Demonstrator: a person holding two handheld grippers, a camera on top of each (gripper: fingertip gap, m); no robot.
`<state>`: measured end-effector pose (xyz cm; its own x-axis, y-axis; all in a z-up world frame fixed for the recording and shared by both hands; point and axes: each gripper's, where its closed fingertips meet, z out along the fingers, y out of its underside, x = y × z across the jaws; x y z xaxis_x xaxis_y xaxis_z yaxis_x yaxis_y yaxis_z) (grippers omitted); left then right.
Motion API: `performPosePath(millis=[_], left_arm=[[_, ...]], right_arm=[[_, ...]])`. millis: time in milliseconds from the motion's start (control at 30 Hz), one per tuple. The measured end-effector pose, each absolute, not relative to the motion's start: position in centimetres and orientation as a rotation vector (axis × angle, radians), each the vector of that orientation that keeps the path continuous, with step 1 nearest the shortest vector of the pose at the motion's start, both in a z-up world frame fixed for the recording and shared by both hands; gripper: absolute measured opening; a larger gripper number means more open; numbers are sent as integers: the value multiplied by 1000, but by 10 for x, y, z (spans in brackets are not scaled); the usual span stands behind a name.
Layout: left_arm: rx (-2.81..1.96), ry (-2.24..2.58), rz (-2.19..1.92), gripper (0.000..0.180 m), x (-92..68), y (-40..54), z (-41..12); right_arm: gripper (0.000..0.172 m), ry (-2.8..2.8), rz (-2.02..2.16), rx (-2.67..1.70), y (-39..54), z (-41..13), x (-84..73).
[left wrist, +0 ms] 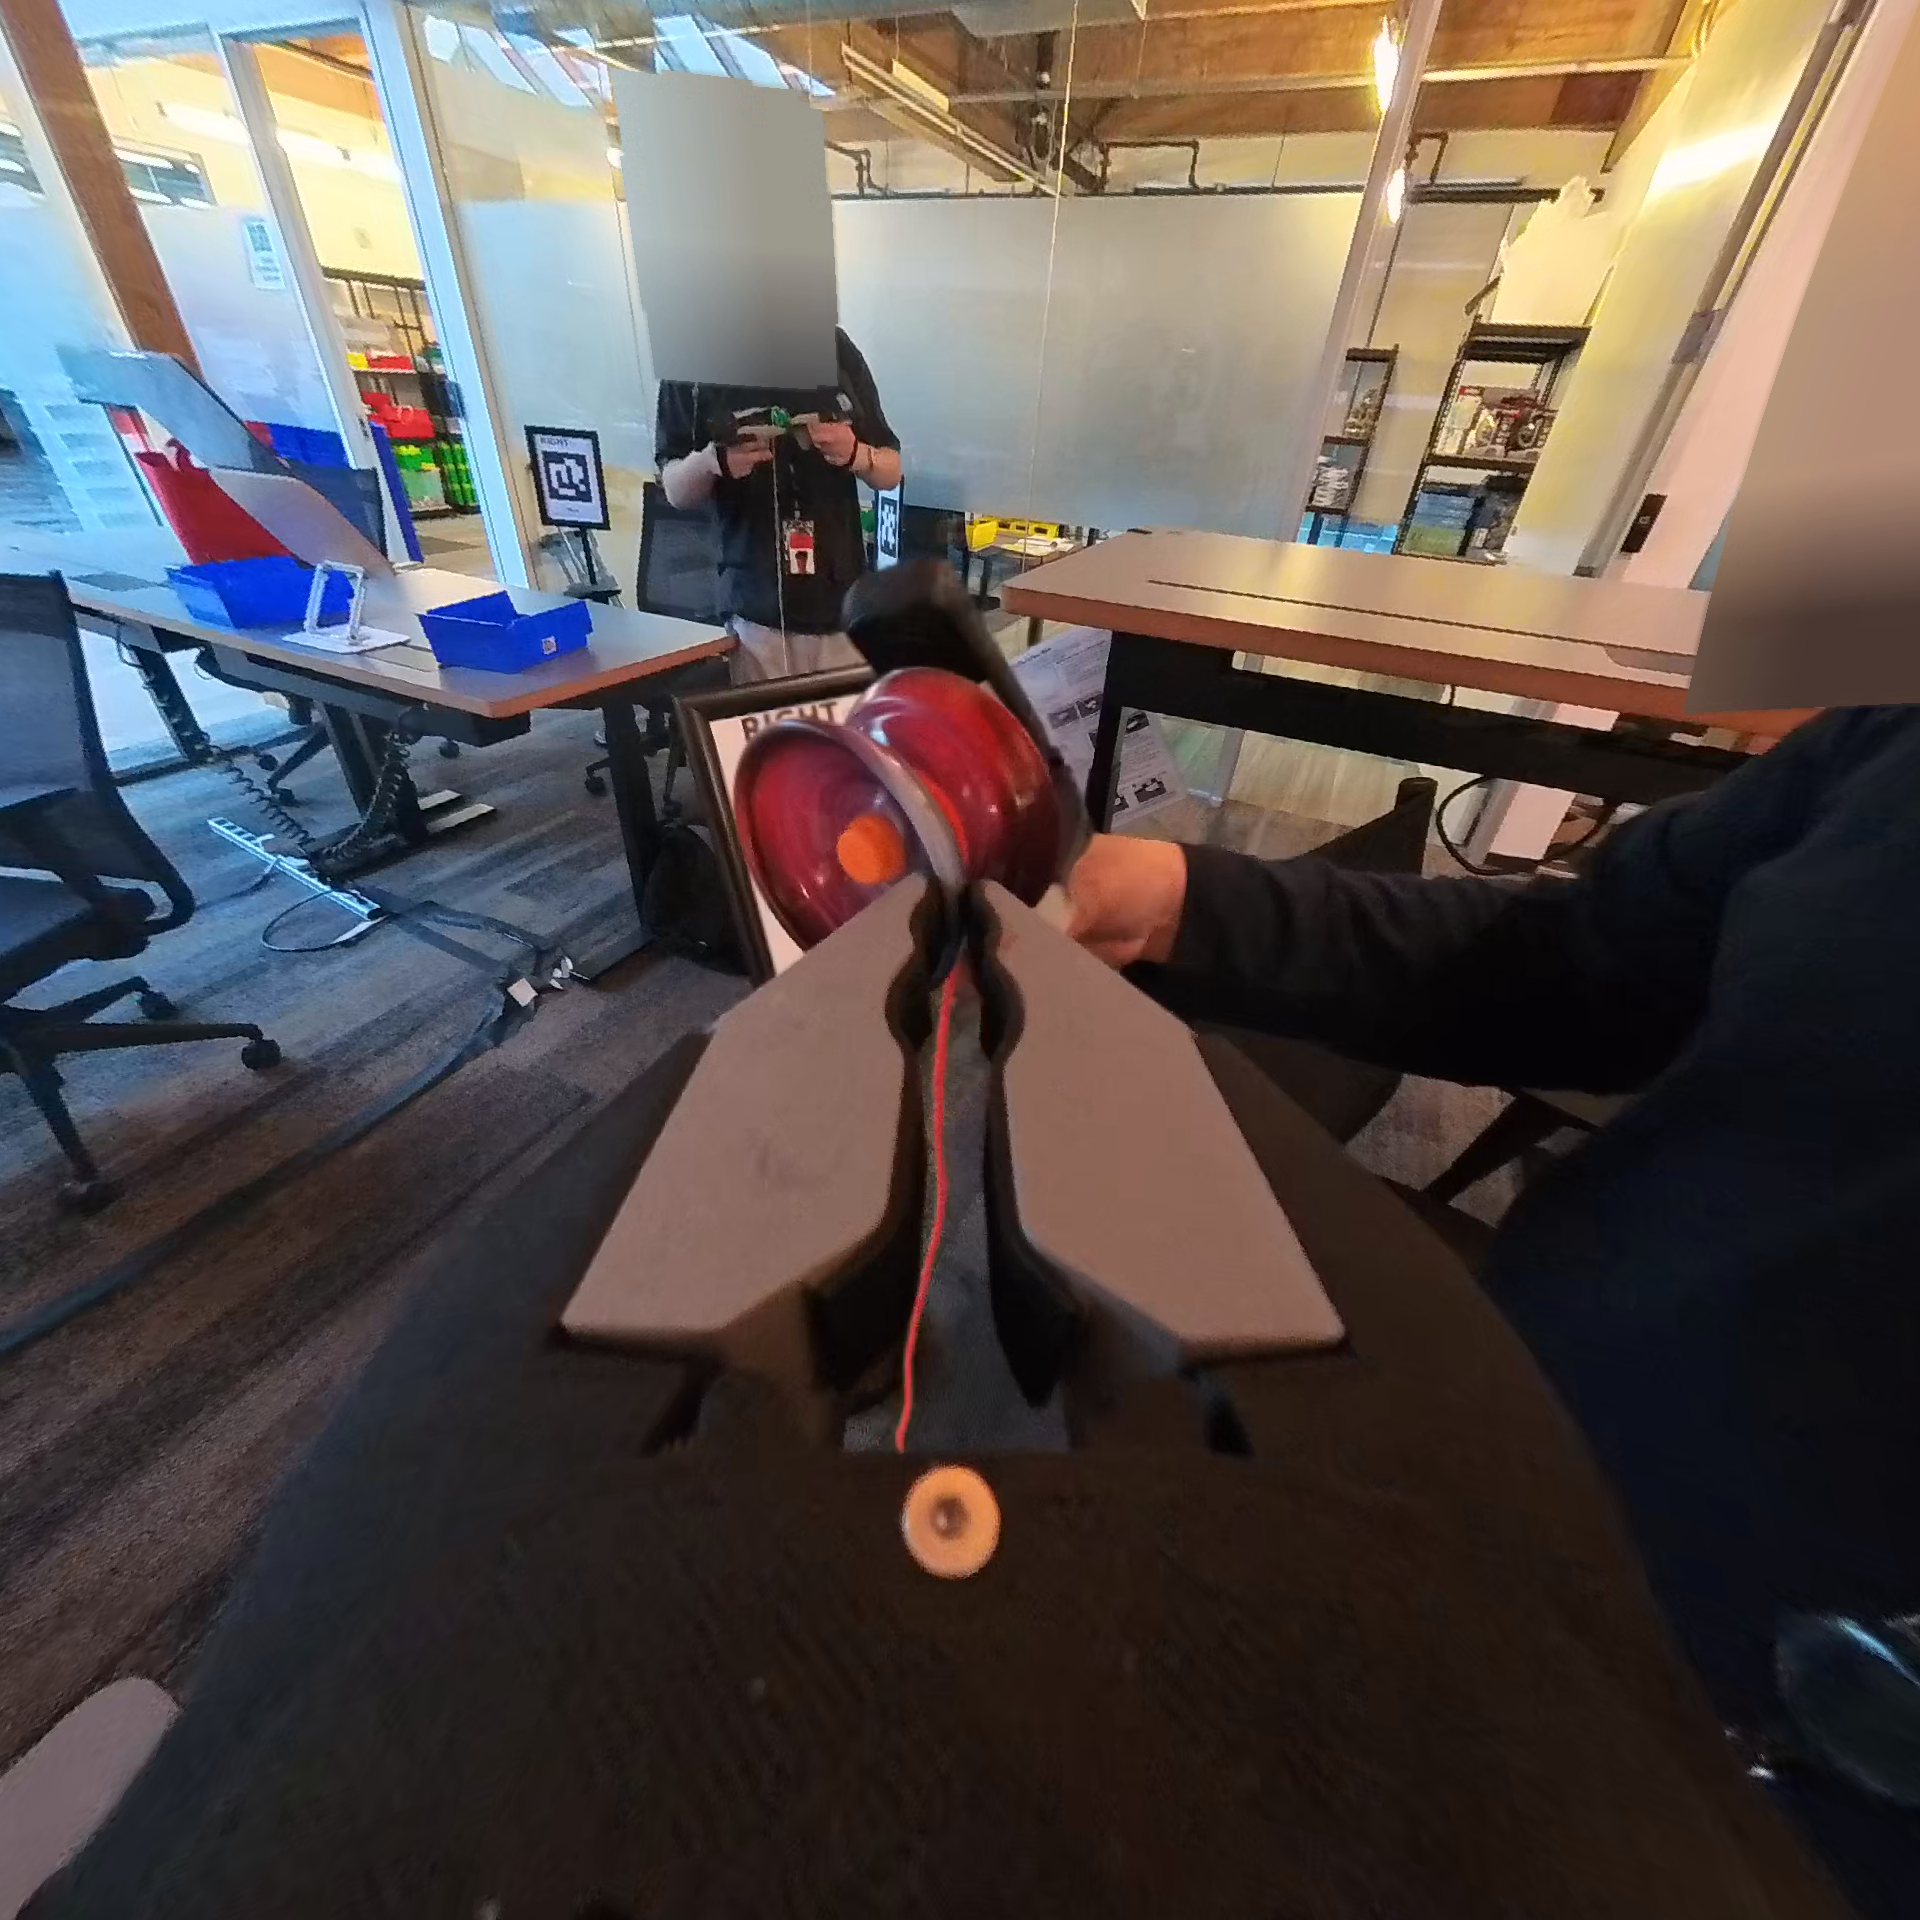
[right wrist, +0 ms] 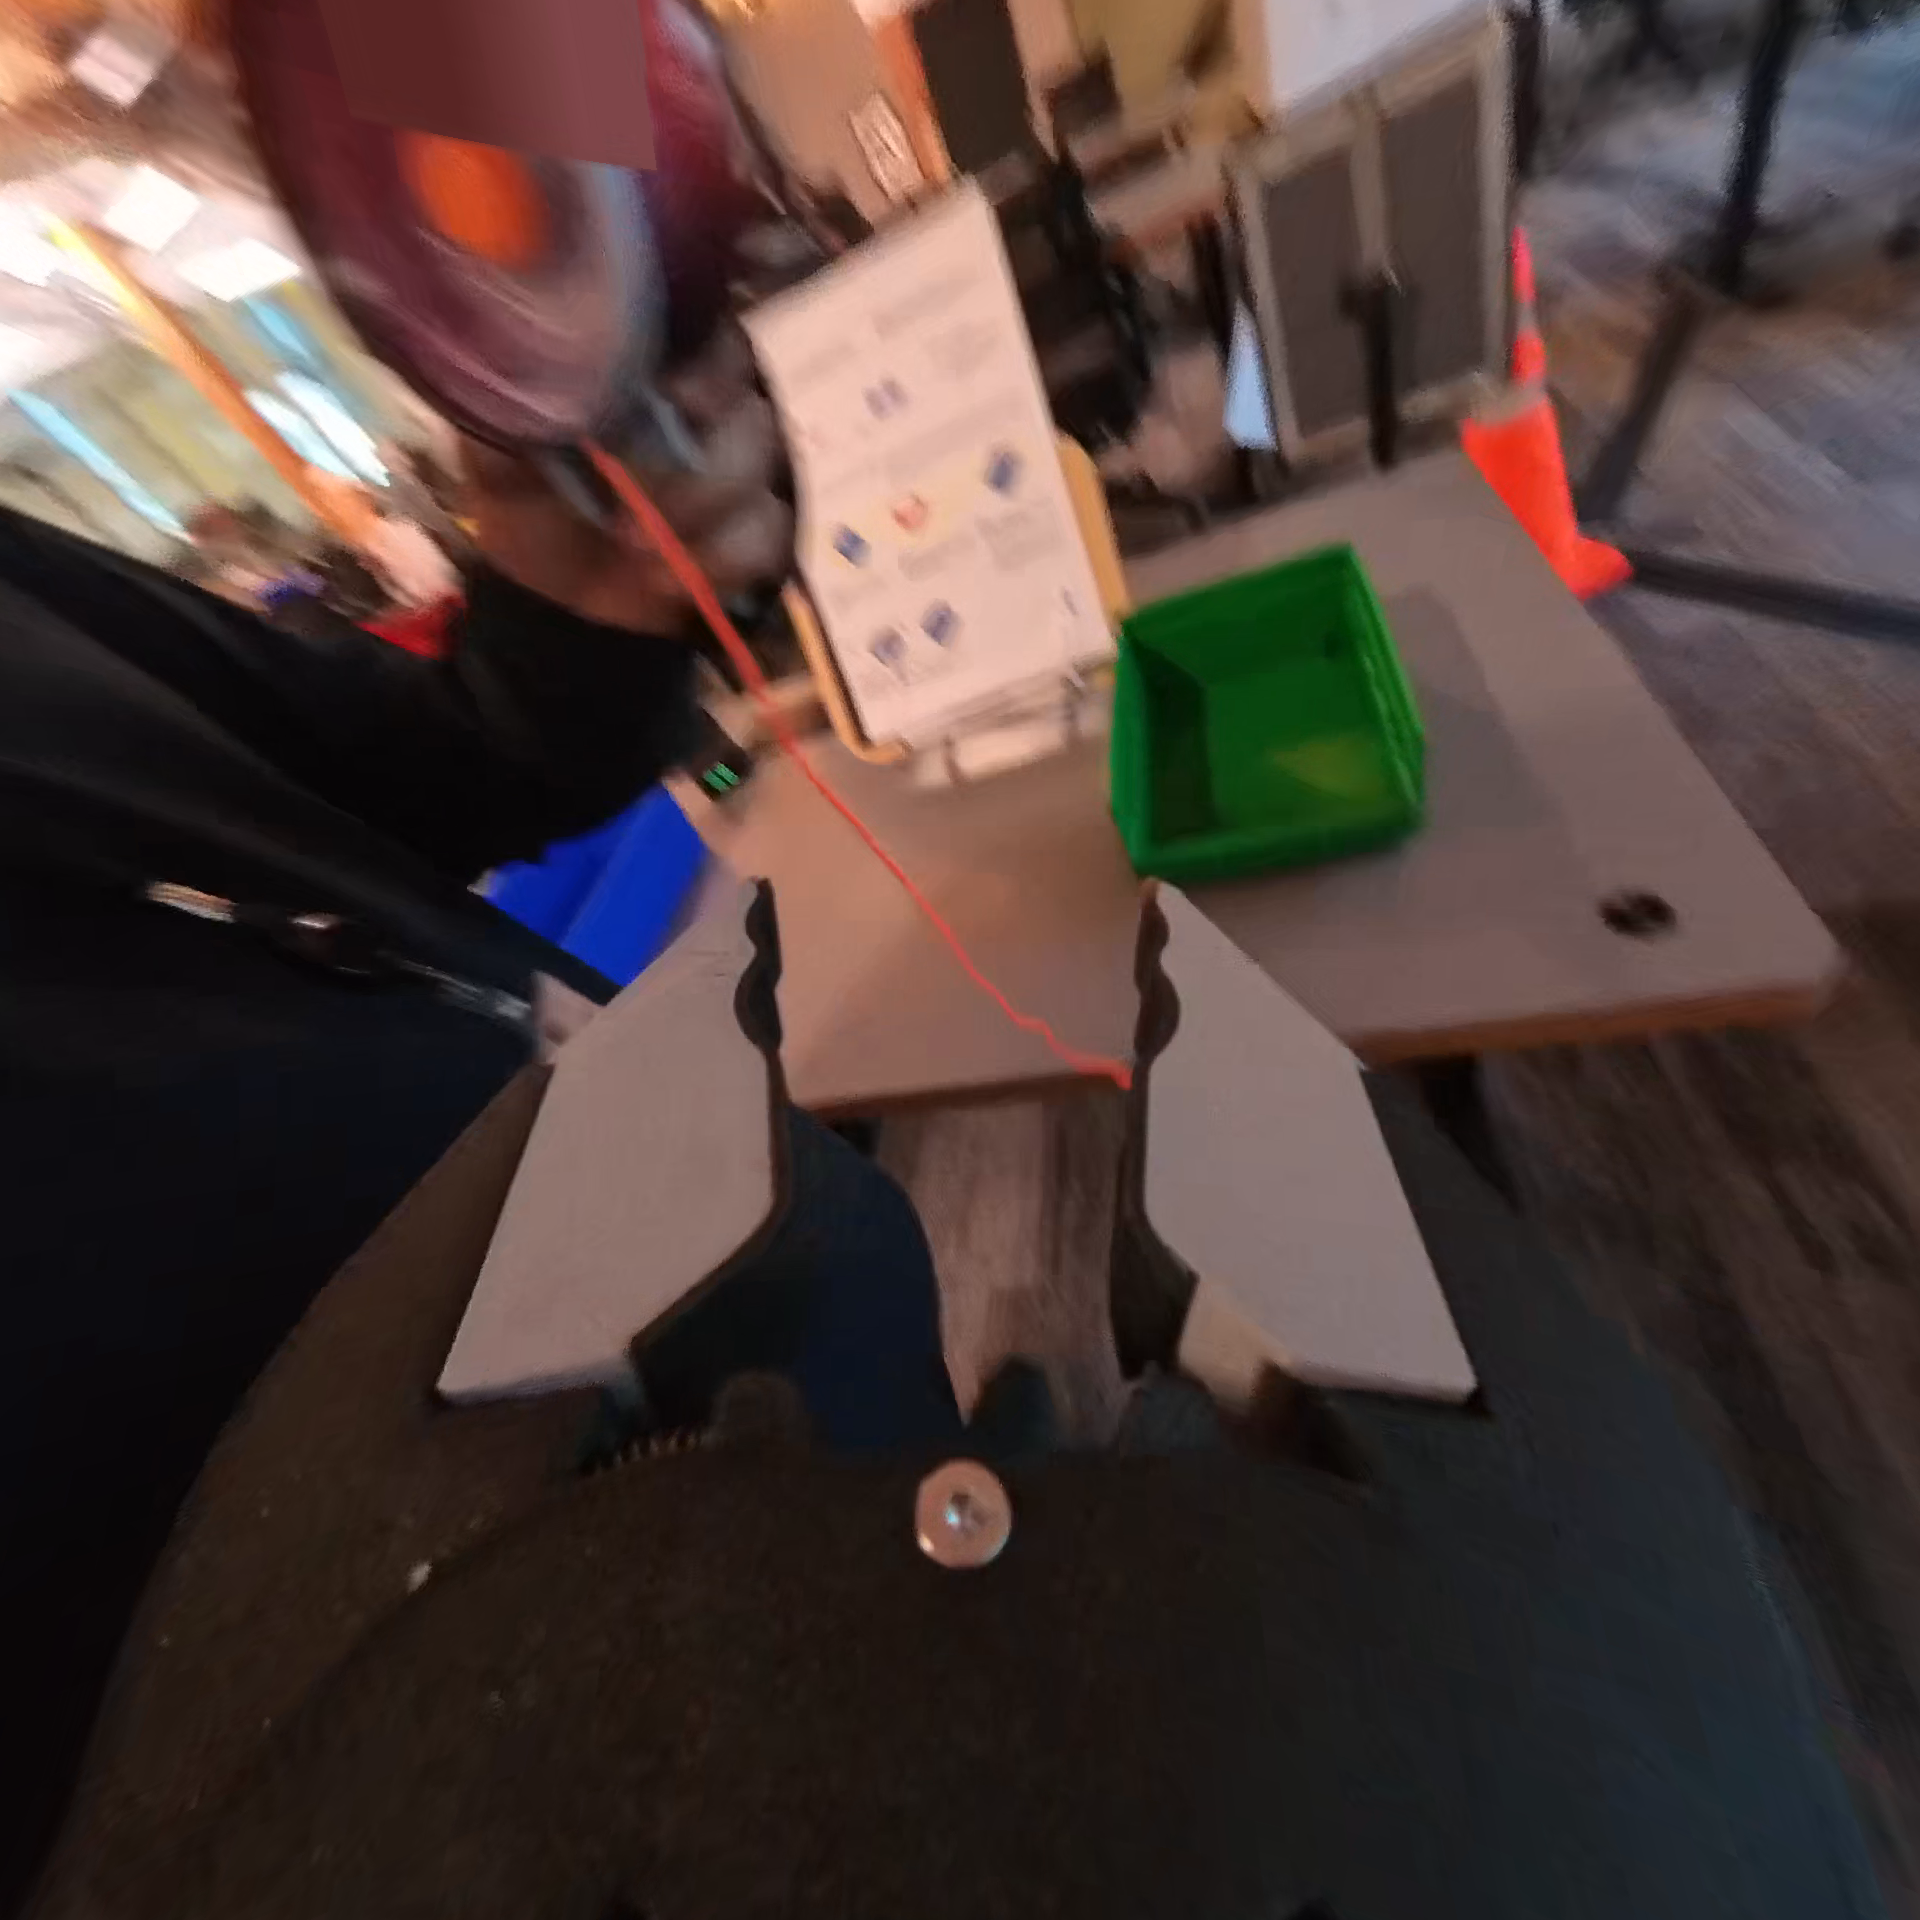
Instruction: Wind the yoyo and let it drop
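A dark red yoyo point(left wrist: 904, 800) with an orange hub sits right at the tips of my left gripper point(left wrist: 961, 904). The left fingers are shut, and the red string point(left wrist: 935, 1143) runs between them up into the yoyo's groove. In the right wrist view the yoyo point(right wrist: 488, 312) is a blur at the upper left. The string point(right wrist: 883, 852) runs slack from it to the inner edge of the right finger point(right wrist: 1153, 997). My right gripper point(right wrist: 956, 894) is wide open, with nothing between its pads. Its black body point(left wrist: 925, 623) shows behind the yoyo in the left wrist view, held by a hand point(left wrist: 1127, 899).
A table point(right wrist: 1455, 935) below the right gripper carries a green bin point(right wrist: 1257, 717), a blue bin point(right wrist: 613, 883) and a sign stand point(right wrist: 935, 499). An orange cone point(right wrist: 1538, 457) stands beyond. Desks, blue bins point(left wrist: 499, 629), office chairs point(left wrist: 62, 883), a framed sign point(left wrist: 748, 821) and a standing person point(left wrist: 790, 488) are ahead. Tip to tip, the grippers are about 12 cm apart.
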<state>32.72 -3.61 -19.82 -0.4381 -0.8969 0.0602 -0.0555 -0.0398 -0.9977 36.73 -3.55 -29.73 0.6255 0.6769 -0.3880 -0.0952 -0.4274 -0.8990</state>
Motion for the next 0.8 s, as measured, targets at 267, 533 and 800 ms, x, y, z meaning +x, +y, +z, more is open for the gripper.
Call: performPosePath(millis=[267, 533, 800], left_arm=[[-1004, 1586, -1598, 1, 329, -48, -197], [-976, 1694, -1626, 1, 317, -60, -209], [-1124, 2271, -1278, 2, 292, -71, -303]], right_arm=[[26, -668, 1044, -1715, -43, -288, 300], [0, -661, 997, -1820, -45, -305, 320], [0, -669, 889, -1973, -52, -302, 358]])
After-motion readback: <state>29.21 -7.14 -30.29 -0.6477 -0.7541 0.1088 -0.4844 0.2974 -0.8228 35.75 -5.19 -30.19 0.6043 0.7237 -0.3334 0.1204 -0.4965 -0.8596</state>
